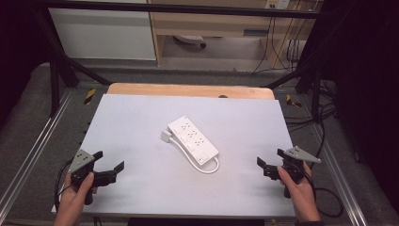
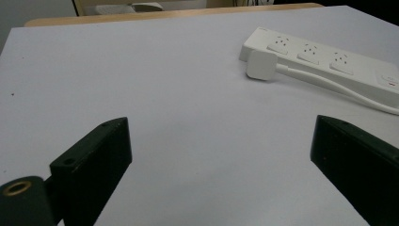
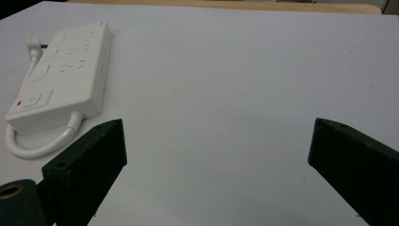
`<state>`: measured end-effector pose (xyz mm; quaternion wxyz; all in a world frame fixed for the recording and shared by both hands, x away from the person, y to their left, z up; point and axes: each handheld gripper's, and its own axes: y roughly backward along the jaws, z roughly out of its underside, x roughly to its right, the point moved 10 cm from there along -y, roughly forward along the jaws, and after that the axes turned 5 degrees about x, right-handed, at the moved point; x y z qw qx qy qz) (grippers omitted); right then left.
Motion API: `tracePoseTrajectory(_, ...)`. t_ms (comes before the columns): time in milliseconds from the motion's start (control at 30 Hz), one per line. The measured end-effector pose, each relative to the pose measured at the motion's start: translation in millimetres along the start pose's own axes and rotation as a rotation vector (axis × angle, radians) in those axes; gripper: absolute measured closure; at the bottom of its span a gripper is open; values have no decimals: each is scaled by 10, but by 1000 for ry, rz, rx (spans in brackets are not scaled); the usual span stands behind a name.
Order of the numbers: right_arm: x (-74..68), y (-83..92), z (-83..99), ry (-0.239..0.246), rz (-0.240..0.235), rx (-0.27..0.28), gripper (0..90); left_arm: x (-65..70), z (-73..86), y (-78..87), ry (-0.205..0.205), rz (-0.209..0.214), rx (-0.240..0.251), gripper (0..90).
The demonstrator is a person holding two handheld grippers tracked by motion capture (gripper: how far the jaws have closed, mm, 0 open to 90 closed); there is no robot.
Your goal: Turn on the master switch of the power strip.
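Note:
A white power strip [image 1: 194, 140] lies diagonally in the middle of the white table sheet [image 1: 136, 117]. Its short white cable [image 1: 210, 167] loops from the near end, and its white plug [image 1: 166, 136] rests beside the far left side. My left gripper [image 1: 109, 160] is held near the front left corner, open and empty. My right gripper [image 1: 269, 157] is at the front right, also open and empty. In the left gripper view the strip [image 2: 329, 61] and plug [image 2: 261, 65] lie far beyond the gripper [image 2: 221, 127]. The right gripper view has the strip [image 3: 66, 75] to the left of that gripper [image 3: 216, 127].
A wooden table edge [image 1: 188, 89] shows past the sheet's far side. Metal frame rails [image 1: 28, 155] run along both sides. Black cables [image 1: 324, 127] trail on the floor at the right. Bare sheet surrounds the strip.

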<state>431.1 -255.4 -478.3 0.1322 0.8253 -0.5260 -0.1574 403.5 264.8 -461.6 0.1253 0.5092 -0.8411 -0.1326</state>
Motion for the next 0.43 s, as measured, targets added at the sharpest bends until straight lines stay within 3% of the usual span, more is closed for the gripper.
tracePoseTrajectory(300, -91, -139, 146, 27, -19, -60, 50, 5, -3, -5, -3, 3, 1, 58)
tracePoseTrajectory(433, -116, -224, 284, 22, -2, -137, 41, 12, 3, -16, -5, 3, -5, 57)
